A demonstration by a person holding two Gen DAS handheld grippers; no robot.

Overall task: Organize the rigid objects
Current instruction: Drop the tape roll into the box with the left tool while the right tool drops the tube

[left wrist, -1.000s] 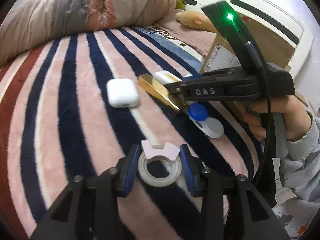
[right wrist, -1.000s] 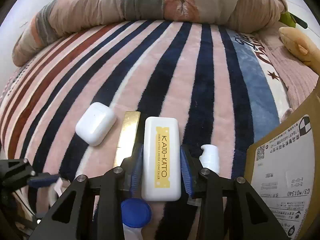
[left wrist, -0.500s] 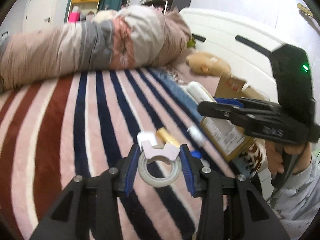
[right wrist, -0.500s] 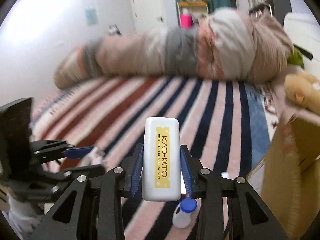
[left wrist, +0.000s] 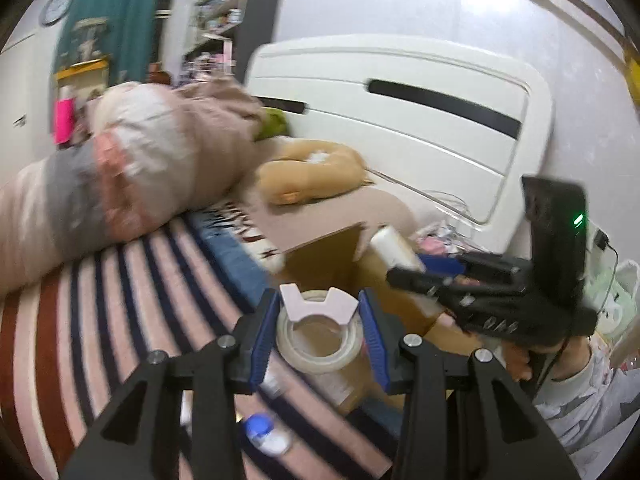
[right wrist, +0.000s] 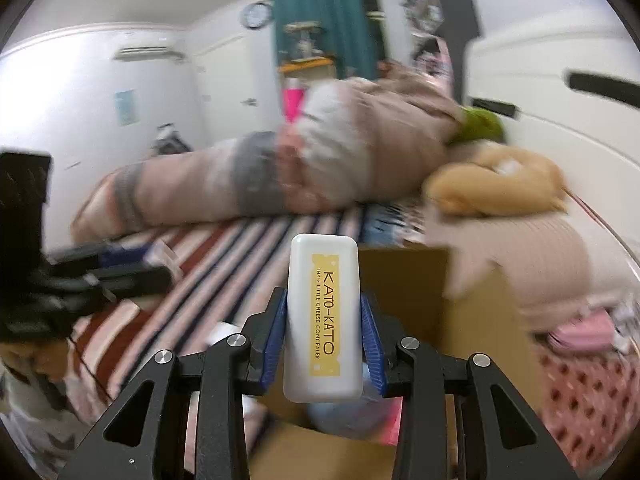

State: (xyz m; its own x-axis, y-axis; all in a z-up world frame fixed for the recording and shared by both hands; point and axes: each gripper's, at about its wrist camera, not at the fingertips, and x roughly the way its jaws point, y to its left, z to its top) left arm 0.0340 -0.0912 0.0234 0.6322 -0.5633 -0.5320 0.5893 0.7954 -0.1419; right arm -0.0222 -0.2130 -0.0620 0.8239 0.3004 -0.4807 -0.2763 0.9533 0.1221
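Blue-padded fingers (left wrist: 374, 340) on your left gripper (left wrist: 319, 338) are pinching a roll of clear tape (left wrist: 319, 340) across its outer rim, with a pale pink cutter tab (left wrist: 319, 304) sitting on the roll's far edge. You're holding it in the air just short of the open cardboard box (left wrist: 320, 256), above the striped blanket (left wrist: 132, 280).

Your right gripper (right wrist: 323, 332) is clamping the white KATO-KATO concealer case (right wrist: 323, 320) by its long sides, label up, and it's hovering over the near edge of that same box (right wrist: 404, 280).

Both pieces look light and stiff, so neither should sag or crush. The tape roll is a hollow ring, though, and the grip across its round rim is only touching at two narrow spots, so it could pivot or roll out if you're tilting hard. The case is smooth, glossy plastic and sticks out well past the pads, so it's probably the slipperier one; the flat long sides are the right place to be holding it.

A small blue-capped bottle (left wrist: 264, 434) is lying on the blanket on the near side of the box, blurred.
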